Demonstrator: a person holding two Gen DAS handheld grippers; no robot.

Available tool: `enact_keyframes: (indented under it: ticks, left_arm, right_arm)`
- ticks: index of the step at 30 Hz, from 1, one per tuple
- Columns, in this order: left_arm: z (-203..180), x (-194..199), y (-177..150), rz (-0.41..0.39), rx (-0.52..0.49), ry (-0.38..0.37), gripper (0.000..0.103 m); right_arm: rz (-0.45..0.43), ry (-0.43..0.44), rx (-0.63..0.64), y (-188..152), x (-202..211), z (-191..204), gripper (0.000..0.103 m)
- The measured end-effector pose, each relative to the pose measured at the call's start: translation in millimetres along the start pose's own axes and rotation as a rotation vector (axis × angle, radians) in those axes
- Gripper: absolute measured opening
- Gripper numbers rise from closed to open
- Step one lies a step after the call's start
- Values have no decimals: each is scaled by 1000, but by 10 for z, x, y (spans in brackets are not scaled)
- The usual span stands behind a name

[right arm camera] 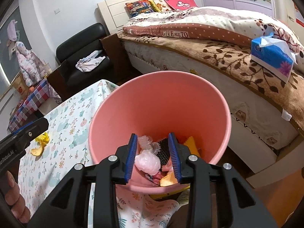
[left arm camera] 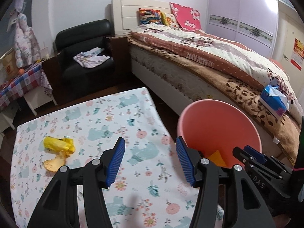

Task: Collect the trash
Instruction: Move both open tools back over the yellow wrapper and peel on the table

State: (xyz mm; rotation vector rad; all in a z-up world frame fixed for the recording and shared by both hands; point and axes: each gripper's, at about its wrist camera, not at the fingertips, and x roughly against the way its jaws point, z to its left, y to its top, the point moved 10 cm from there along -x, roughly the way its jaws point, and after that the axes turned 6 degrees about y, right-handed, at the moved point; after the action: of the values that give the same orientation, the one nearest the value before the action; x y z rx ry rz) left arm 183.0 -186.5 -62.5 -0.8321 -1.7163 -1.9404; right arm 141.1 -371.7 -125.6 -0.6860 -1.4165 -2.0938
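From my left wrist, my left hand-held gripper hangs released above the floral counter, lined up toward the crumpled yellow wrapper and orange peel lying left. From my right wrist, my right hand-held gripper hovers spread, grasping nothing, over the pink bin at the counter's edge, where plastic scraps pile inside.

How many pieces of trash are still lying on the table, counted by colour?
Yellow: 1, the crumpled yellow bag
Orange: 1, the orange peel
Total: 2, both on the table and touching each other, left of the pink bin.
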Motion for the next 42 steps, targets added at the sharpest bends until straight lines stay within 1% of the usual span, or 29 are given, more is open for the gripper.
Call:
enact_keyframes:
  ticks: [18,30,37,42]
  left_arm:
    - [919,114,-218,20,147,116,55]
    - [1318,181,-288,19,215,149,55]
    - [1541,175,-360,30,246,168,55]
    - [1762,137,-466,47,277,183,55]
  right_arm:
    - [19,42,87,-47,-37,527,35]
    - [23,80,162,-62,-81,968,35]
    - [37,143,160,-57,-149,1261,35]
    - [53,176,189,-87,-221,1502,35]
